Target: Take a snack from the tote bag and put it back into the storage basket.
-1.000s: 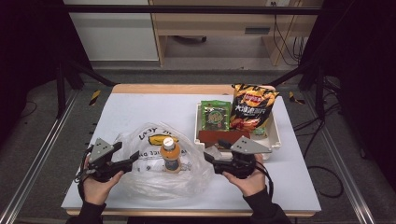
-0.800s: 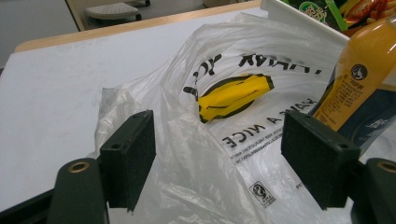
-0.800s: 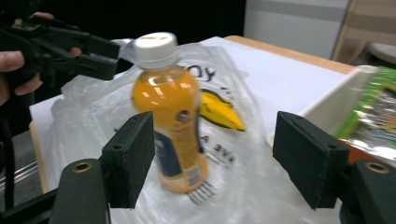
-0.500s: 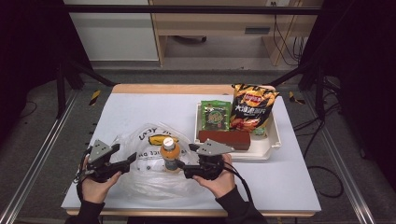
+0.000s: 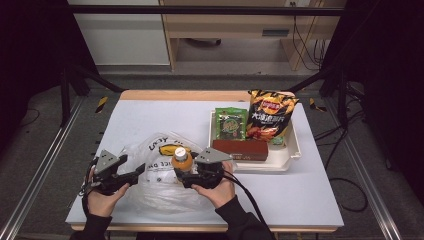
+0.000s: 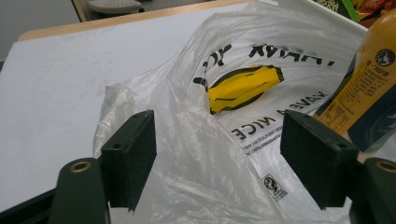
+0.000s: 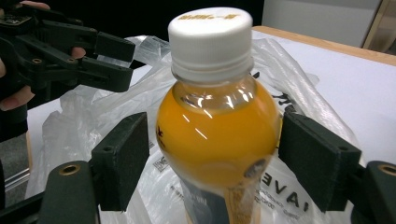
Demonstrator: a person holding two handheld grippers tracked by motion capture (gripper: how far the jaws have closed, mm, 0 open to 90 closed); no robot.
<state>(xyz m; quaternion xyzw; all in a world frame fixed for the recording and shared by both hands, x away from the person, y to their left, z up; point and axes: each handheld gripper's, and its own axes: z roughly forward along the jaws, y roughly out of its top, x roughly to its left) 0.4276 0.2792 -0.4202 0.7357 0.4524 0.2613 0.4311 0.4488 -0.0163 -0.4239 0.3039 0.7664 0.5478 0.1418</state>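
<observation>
An orange drink bottle [image 5: 182, 159] with a white cap stands upright on a crumpled clear plastic bag [image 5: 152, 192] printed with black letters and a yellow mark. My right gripper [image 7: 212, 154] is open, its jaws on either side of the bottle [image 7: 215, 126] just below the shoulder, a small gap showing at the left pad. In the high view the right gripper [image 5: 184, 175] sits right against the bottle. My left gripper [image 6: 217, 158] is open over the bag's [image 6: 210, 140] left folds, and stands left of the bottle [image 6: 369, 88]. From above, the left gripper [image 5: 137, 172] rests at the bag's left edge.
A white tray [image 5: 292, 152] at the right holds a bag of chips [image 5: 270, 117], a green packet [image 5: 231, 125] and a brown box [image 5: 240, 148]. The white table [image 5: 150, 117] has bare surface behind the bag and at the front right.
My right gripper has moved left from the tray's front edge to the bottle, and its jaws now flank it. The left gripper has barely shifted.
</observation>
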